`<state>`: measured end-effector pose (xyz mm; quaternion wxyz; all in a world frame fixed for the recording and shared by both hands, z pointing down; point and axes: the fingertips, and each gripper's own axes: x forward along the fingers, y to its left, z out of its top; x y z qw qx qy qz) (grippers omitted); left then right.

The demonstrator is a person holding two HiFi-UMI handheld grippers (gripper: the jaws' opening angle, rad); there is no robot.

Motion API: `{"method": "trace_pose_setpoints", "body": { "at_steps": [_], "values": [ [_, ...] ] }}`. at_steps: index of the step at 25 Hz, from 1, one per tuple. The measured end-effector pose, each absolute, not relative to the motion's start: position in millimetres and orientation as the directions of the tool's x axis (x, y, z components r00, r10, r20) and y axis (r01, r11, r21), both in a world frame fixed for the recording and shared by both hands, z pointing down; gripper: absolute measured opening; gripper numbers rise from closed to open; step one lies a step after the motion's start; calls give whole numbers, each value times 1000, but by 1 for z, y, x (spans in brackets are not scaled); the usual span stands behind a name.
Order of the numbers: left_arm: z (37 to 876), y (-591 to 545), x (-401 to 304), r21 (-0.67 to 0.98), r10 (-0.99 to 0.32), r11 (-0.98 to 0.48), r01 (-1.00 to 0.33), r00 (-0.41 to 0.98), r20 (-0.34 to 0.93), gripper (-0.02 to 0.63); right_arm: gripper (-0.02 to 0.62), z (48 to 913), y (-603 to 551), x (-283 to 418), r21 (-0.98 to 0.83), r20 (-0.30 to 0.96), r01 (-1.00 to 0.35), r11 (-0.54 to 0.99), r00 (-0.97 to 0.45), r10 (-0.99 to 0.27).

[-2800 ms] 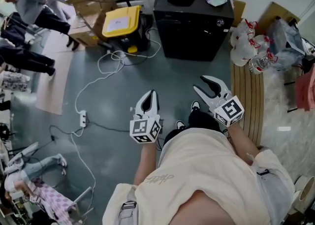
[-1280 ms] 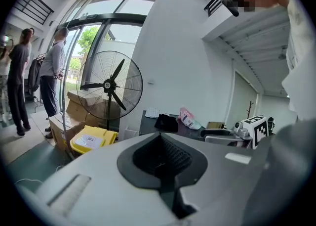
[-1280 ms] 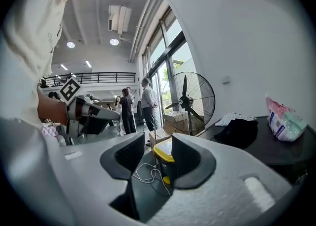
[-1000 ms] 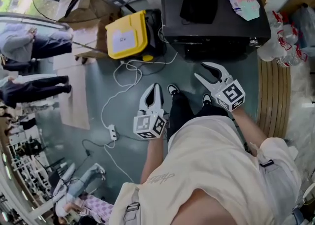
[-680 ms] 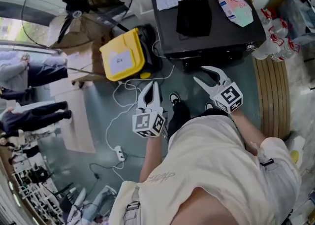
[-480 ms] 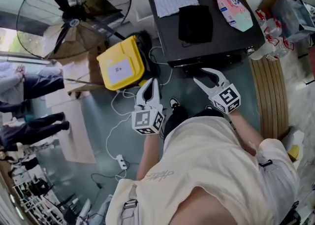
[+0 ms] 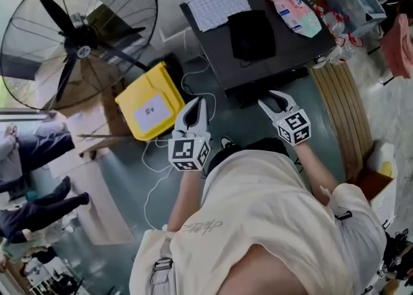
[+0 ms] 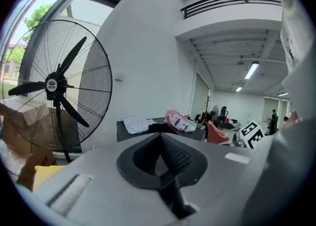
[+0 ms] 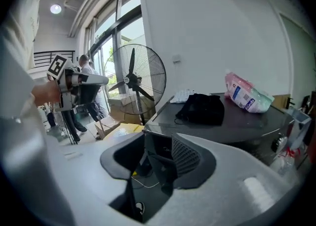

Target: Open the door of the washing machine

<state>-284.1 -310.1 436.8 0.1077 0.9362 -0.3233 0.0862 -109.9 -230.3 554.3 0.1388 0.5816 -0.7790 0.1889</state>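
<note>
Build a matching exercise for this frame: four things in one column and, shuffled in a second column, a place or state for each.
Things:
1. white checked cloth
2. yellow box with a white label
3. left gripper
4. right gripper

Places or states:
A. jaws apart
B. down beside the black washing machine, to its left in the head view
C. jaws together
D. on the washing machine's top, next to a black cloth

Pairs: 1-D, 2-B, 3-C, 4-A.
</note>
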Motion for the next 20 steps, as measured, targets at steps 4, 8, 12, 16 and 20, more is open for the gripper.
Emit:
{"method": "trace_pose_setpoints", "body": {
  "at_steps": [4,8,12,16,20],
  "values": [
    [438,-328,-292,145,-554,-794,-591,800,229,17,175,584,-230,-113,-188,501,-969,160,-235,-833],
    [439,-333,-297,162,-549,-793,-587,804,227,17,175,618,-223,-109,-274,577,-960,50,-206,-791],
    [439,-332,-309,188,-558,-776,-602,794,243,17,175,653,-217,-116,-293,653,-956,-5,-196,-731],
    [443,-333,-323,182,-583,-747,-639,762,281,17,175,693,-219,-120,-321,711,-945,-69,-192,-676],
    [443,-336,-338,167,-613,-715,-679,723,318,17,196,739,-218,-114,-384,773,-897,-218,-184,-608]
  ]
}}
